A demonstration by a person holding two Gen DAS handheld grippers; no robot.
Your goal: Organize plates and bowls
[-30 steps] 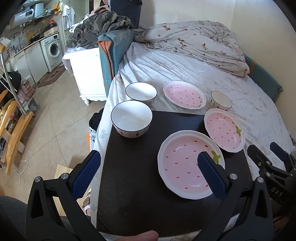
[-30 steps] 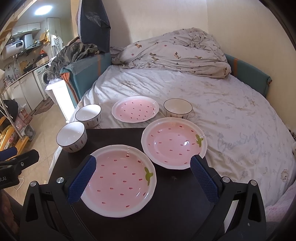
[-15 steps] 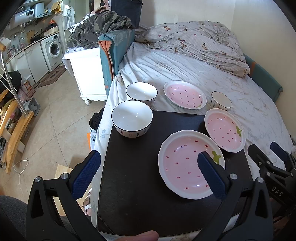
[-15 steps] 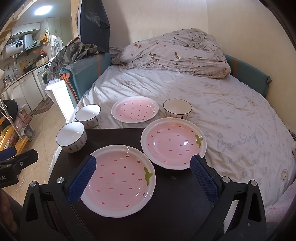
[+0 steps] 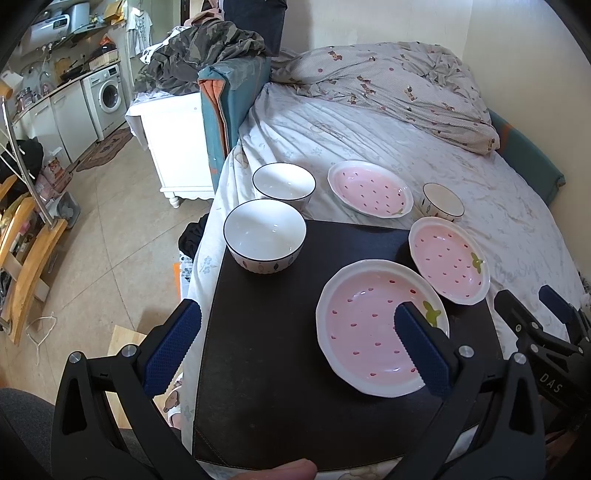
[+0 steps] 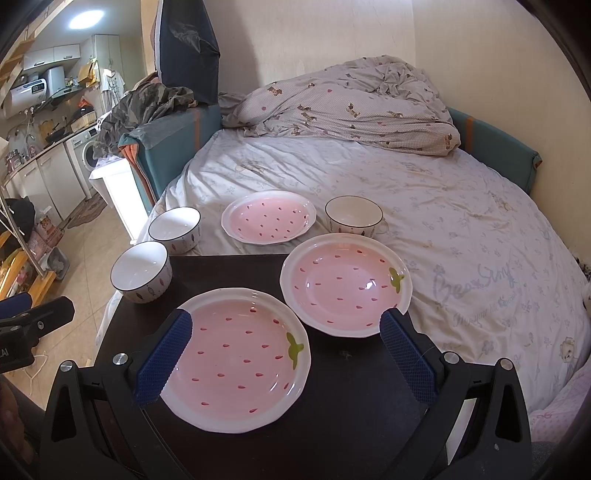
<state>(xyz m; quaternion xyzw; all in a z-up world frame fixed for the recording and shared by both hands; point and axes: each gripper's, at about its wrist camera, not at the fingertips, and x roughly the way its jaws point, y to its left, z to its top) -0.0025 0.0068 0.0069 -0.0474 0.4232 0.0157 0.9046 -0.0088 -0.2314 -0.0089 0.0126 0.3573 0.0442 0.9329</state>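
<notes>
my round pink plates with red seed specks, white rims [image 6: 236, 354] | my white dark-rimmed bowls [image 5: 264, 236] | black square mat [image 5: 280, 332] | my blue gripper pads [image 6: 164, 356]

We're looking through heavy fisheye here: walls bow, and black vignette eats the corners of both views. The left wrist view is evenly daylit and slightly cool; the floor [image 5: 110, 229] gleams pale. The right wrist view runs warmer and dimmer, with a ceiling lamp [image 6: 85, 19] blown out to a white blob upper left. We catch a small hot glint on the far pink plate [image 6: 345, 284] and soft sheen on the near pink plate [image 6: 236, 350]. The dark bench [image 6: 354, 398] swallows detail. Focus holds sharp centrally, softening towards the rims.
</notes>
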